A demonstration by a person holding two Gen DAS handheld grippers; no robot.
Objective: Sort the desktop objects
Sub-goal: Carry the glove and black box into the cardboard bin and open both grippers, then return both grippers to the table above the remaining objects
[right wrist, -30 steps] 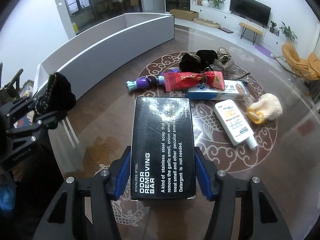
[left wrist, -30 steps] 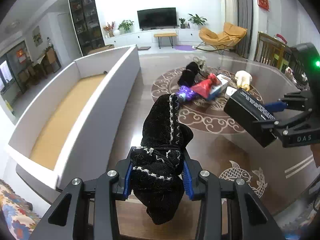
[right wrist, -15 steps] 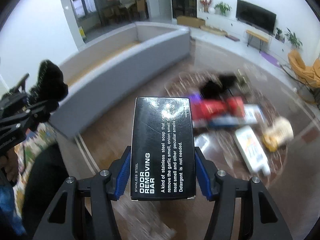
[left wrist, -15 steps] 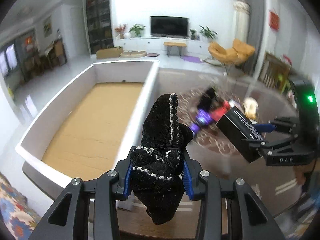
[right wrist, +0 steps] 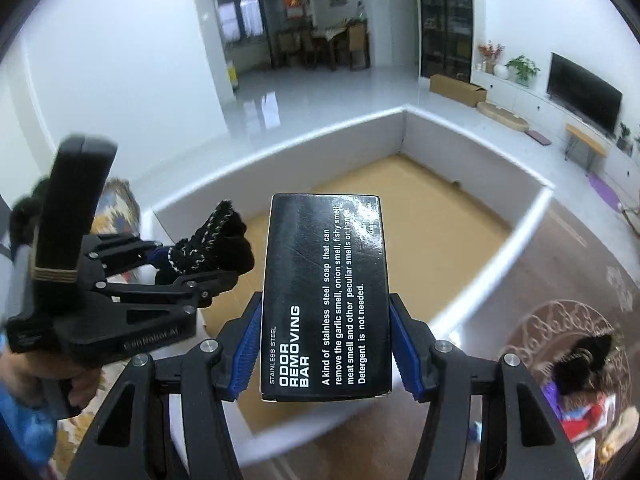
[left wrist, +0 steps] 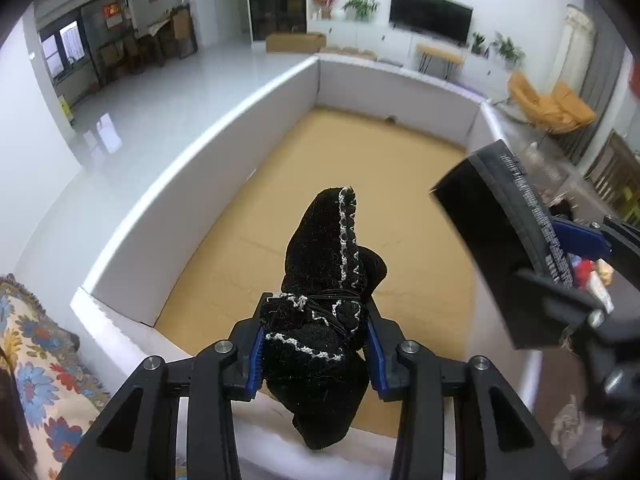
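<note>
My left gripper (left wrist: 315, 354) is shut on a black knitted pouch (left wrist: 320, 320) with white stitching and holds it over the near wall of the big white box (left wrist: 168, 184) with a tan cardboard floor. My right gripper (right wrist: 325, 348) is shut on a black "Odor Removing Bar" box (right wrist: 326, 296) and holds it above the same white box (right wrist: 492, 248). The bar box shows at the right of the left wrist view (left wrist: 508, 248). The pouch and left gripper show at the left of the right wrist view (right wrist: 208, 244).
The brown glass table (right wrist: 540, 300) lies to the right of the white box, with a black pouch (right wrist: 584, 364) and a red packet (right wrist: 584, 420) among several loose items. A floral cloth (left wrist: 36, 360) lies at lower left.
Both grippers have swung left from over the table to above the white box, each still holding its object. The table items have slid to the right edge of view.
</note>
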